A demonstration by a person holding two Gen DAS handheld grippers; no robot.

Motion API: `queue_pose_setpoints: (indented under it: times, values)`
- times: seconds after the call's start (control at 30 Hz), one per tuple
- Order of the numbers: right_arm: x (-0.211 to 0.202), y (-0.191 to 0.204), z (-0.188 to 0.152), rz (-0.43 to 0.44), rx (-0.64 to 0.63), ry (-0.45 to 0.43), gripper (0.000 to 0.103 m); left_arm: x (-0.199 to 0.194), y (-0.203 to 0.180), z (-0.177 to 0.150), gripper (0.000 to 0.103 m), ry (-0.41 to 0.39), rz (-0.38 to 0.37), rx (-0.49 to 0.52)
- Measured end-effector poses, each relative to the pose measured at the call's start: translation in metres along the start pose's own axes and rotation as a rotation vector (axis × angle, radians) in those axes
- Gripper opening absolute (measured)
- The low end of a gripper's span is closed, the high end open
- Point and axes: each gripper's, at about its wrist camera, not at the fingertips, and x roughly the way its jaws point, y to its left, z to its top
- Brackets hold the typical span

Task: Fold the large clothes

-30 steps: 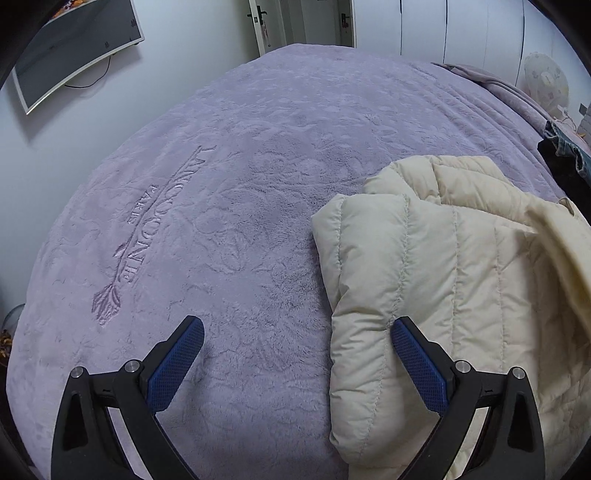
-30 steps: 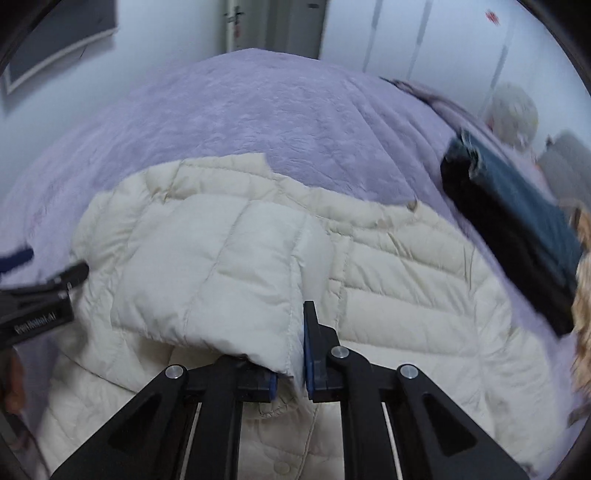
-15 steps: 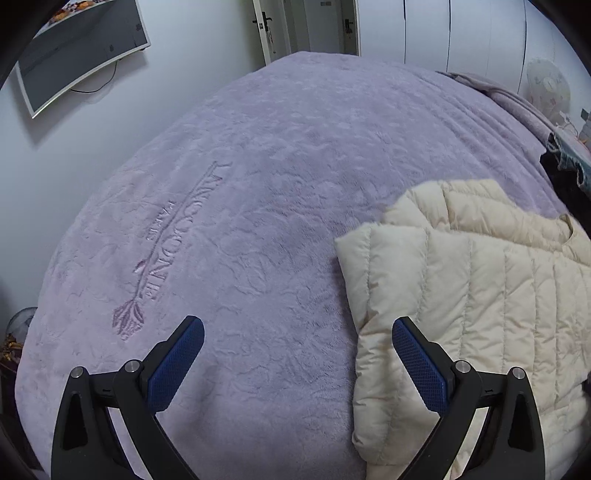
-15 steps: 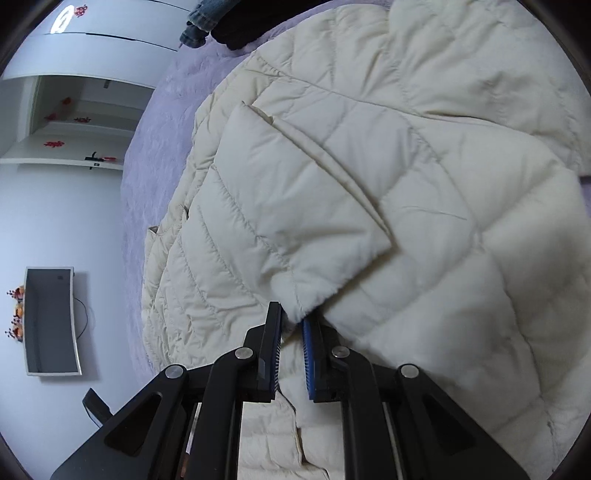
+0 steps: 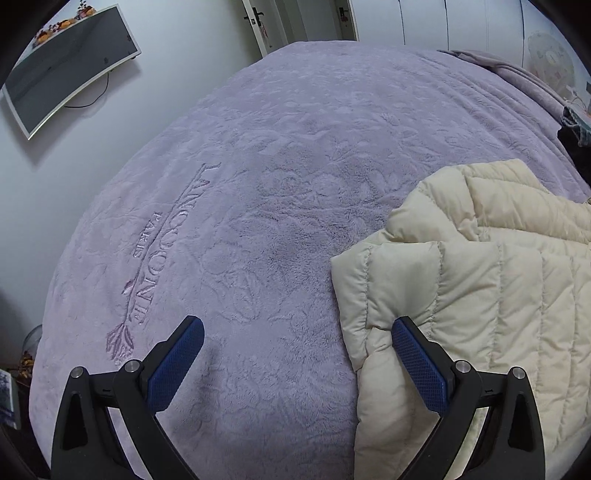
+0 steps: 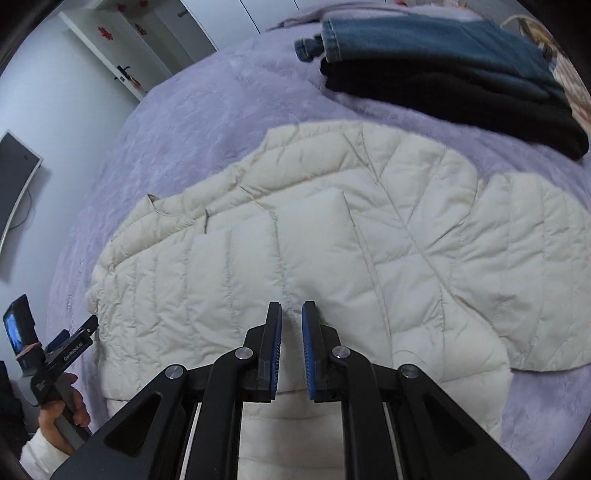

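Right tongs (image 6: 291,317): jaws nearly together, a thin gap between the pads, nothing visibly pinched; half a second ago the sleeve cuff sat between them, so I judge the cuff released, though the frame does not settle whether a fold of fabric is still caught. The sleeve now lies flat across the body of the cream puffer jacket (image 6: 332,258), where a second ago it hung lifted. Meaning for the task: first sleeve-in fold looks done, far sleeve not yet folded, still spread toward the right. Left tongs (image 5: 295,354): jaws spread wide, empty; one pad (image 5: 417,362) rests against the jacket's near edge, the other over bare cover. Across the last second the jacket edge drifted away, then came back to that pad, so I read this as lining up for the next grab at hem or side. My left hand (image 6: 61,410) shows in the right view, just beside the jacket's left edge. Jacket lies front-down-or-up, cannot tell, on the lilac plush bedspread (image 5: 277,184), embossed lettering to the left. Beyond the jacket: folded dark garments (image 6: 443,77), blue on black, well apart. Far: wall-mounted screen (image 5: 70,62), white door (image 5: 258,26), white wardrobe panels
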Motion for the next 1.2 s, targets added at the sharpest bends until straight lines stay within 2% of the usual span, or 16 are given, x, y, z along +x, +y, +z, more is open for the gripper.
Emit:
queue_pose_setpoints:
  times: [0.1,0.27,0.43,0.6,0.77,0.8,0.83,0.93,1.13,1.2]
  values:
    - [0.016,-0.006,-0.011,0.018,0.028,0.036,0.012,0.008,0.003,-0.002,0.102,0.020,0.000,-0.009]
    - [0.021,-0.004,-0.015,0.004,-0.021,0.012,0.012,0.020,0.002,-0.006,0.103,0.028,0.003,0.002]
    - [0.014,-0.025,-0.012,0.021,0.017,-0.004,0.012,0.022,0.006,-0.006,0.103,0.034,-0.011,-0.013]
    - [-0.001,-0.039,-0.012,0.002,0.047,-0.002,0.012,0.012,0.012,-0.001,0.103,0.050,-0.020,-0.041]
    - [-0.025,-0.044,-0.015,0.022,0.059,0.010,0.014,-0.019,0.026,0.005,0.103,0.045,-0.041,-0.085]
    - [-0.030,-0.045,-0.017,0.029,0.061,0.014,0.015,-0.027,0.026,0.004,0.103,0.044,-0.046,-0.077]
    - [-0.035,-0.046,-0.020,0.037,0.065,0.021,0.022,-0.036,0.024,0.003,0.103,0.040,-0.049,-0.064]
    - [-0.051,-0.048,-0.030,0.075,0.085,0.042,0.060,-0.065,0.014,-0.004,0.103,0.036,-0.074,-0.016]
    - [-0.077,-0.053,-0.050,0.114,0.126,0.070,0.063,-0.118,-0.025,-0.026,0.103,0.068,-0.178,0.072]
    - [-0.084,-0.061,-0.053,0.116,0.150,0.071,0.068,-0.133,-0.043,-0.034,0.103,0.081,-0.212,0.104]
